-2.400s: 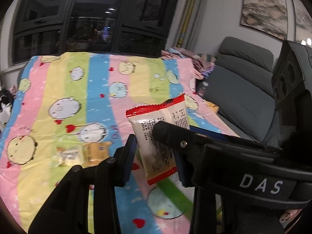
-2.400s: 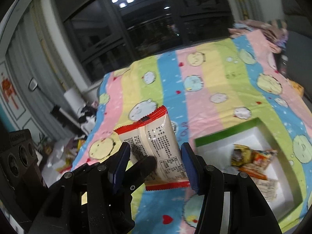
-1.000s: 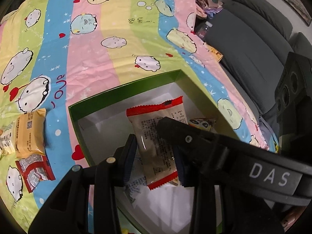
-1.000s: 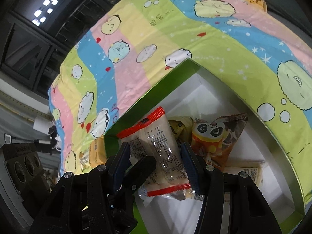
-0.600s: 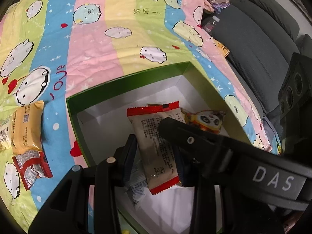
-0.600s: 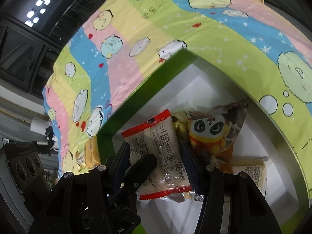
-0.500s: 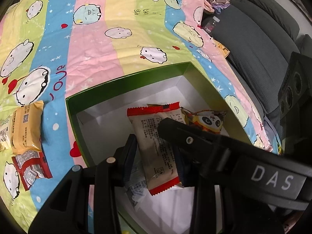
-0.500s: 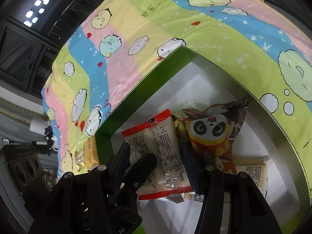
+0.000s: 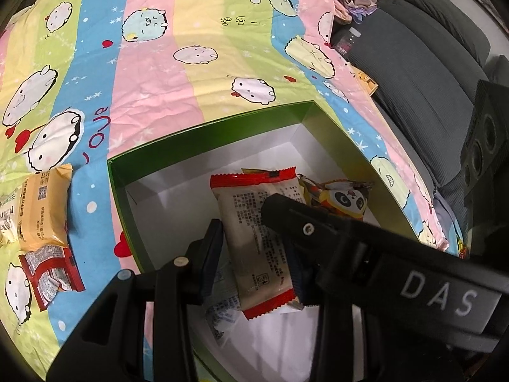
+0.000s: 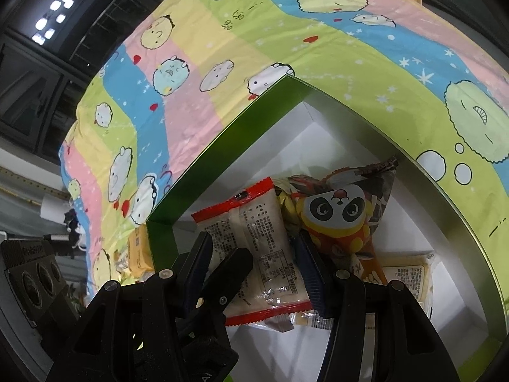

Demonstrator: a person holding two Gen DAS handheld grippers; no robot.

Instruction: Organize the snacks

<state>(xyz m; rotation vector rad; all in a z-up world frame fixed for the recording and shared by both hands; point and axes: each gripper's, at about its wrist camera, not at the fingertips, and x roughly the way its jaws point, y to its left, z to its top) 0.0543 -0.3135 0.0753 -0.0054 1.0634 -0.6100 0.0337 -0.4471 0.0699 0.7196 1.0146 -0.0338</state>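
Observation:
A beige snack packet with red ends (image 9: 254,232) hangs upright just inside the green box with white walls (image 9: 203,137). My left gripper (image 9: 254,254) has its blue pads on the packet's two sides, and its jaws are opening. In the right wrist view the same packet (image 10: 254,248) sits between the pads of my right gripper (image 10: 254,261), which is shut on it. The right gripper's finger (image 9: 318,222) crosses the front of the packet. A panda snack bag (image 10: 337,213) lies in the box right beside the packet.
In the box (image 10: 222,140) lie a pale yellow packet (image 10: 407,273) and a white-blue wrapper (image 9: 222,312). On the striped cartoon blanket (image 9: 152,89), left of the box, lie an orange packet (image 9: 43,203) and a red-white packet (image 9: 51,273). A grey sofa (image 9: 429,73) stands to the right.
Both grippers came down with the packet from above the blanket into the box. Over the last half second the view has crept slightly closer to the box floor.

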